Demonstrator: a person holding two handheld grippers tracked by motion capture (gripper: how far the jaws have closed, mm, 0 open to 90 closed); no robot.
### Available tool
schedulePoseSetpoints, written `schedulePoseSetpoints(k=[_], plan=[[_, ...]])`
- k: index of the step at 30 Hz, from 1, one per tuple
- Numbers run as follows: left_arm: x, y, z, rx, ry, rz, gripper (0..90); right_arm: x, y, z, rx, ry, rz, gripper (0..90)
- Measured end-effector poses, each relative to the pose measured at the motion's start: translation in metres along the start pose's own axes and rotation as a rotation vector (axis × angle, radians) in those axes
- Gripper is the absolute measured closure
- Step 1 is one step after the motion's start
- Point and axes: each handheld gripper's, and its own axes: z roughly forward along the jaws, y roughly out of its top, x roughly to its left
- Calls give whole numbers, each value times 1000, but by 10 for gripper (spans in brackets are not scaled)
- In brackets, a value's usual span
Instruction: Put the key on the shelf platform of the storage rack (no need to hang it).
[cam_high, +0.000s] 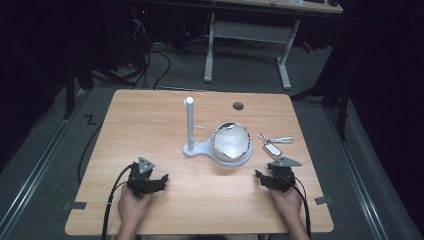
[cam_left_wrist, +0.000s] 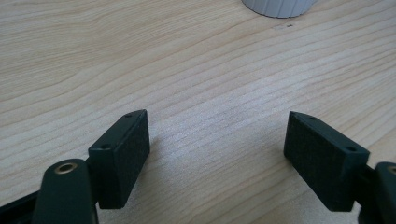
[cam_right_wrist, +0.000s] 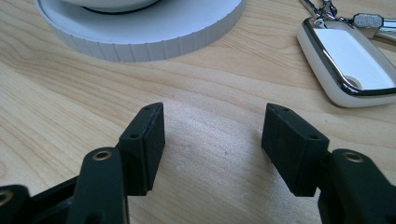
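Observation:
A white stand with an upright post (cam_high: 190, 122) and a round base carrying a shiny bowl-shaped dish (cam_high: 231, 142) sits mid-table. To its right lies a white key fob with a chrome rim (cam_high: 272, 149) (cam_right_wrist: 348, 65) on a key ring (cam_high: 280, 139). My left gripper (cam_high: 159, 183) (cam_left_wrist: 217, 140) rests open on the wood near the front left, nothing between its jaws. At the front right my right gripper (cam_high: 260, 177) (cam_right_wrist: 212, 128) is open too, just short of the stand's ribbed base (cam_right_wrist: 140, 35) and the fob.
The wooden table (cam_high: 150, 120) has a small round hole (cam_high: 238, 106) near its far edge. Behind it stand a white-legged desk (cam_high: 250, 35) and loose cables on the grey floor (cam_high: 150, 65). Both hands rest near the front edge.

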Motion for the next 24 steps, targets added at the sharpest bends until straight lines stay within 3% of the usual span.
schedulePoseSetpoints(k=[11, 24], plan=[[-1, 0, 0, 0, -10, 9, 217, -1, 0, 0, -2, -1, 7, 426], [0, 0, 0, 1, -9, 10, 227, 3, -1, -1, 0, -23, 19, 399]])
